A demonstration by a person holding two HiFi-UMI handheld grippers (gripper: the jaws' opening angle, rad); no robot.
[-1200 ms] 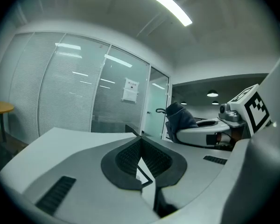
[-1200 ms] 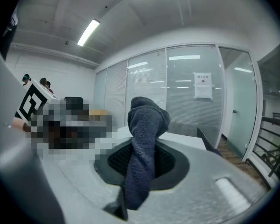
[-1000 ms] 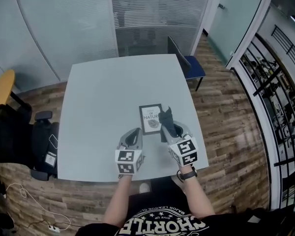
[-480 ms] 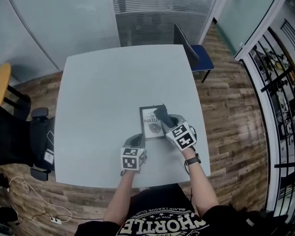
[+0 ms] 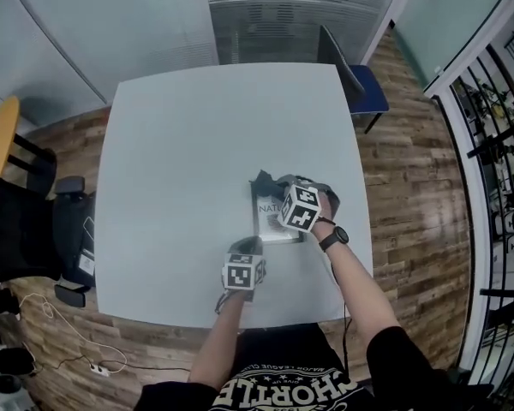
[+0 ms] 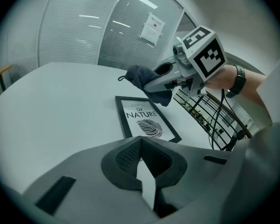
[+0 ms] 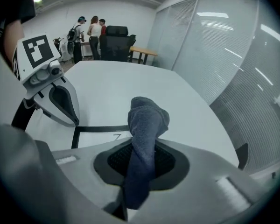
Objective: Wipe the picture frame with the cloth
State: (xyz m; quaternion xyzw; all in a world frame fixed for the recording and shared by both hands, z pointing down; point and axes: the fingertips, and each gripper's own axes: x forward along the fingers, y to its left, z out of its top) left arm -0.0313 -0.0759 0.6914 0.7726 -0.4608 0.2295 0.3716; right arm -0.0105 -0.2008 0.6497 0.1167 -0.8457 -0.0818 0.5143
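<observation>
Nearest the person: left gripper [image 6: 141, 146], jaws drawn together on nothing, low over the table and just short of the near end of the frame. My read is that it is parked there, out of the wiping path but close enough to steady the frame if it slides.

Next out: black-edged rectangular picture frame with a white leaf print [image 6: 147, 120], lying flat on the pale grey square table [image 5: 180, 144], towards its near right part. Lying flat puts the whole face within reach from above.

Over the frame's far end: right gripper [image 7: 142, 157], turned across it and clamped on a bunched dark blue-grey terry cloth [image 7: 147, 118]. The wad sticks out past the tips, probably so that fabric rather than plastic meets the glass. Contact can't be confirmed; it looks just above.

Beyond the table: blue chair [image 5: 368, 92].
</observation>
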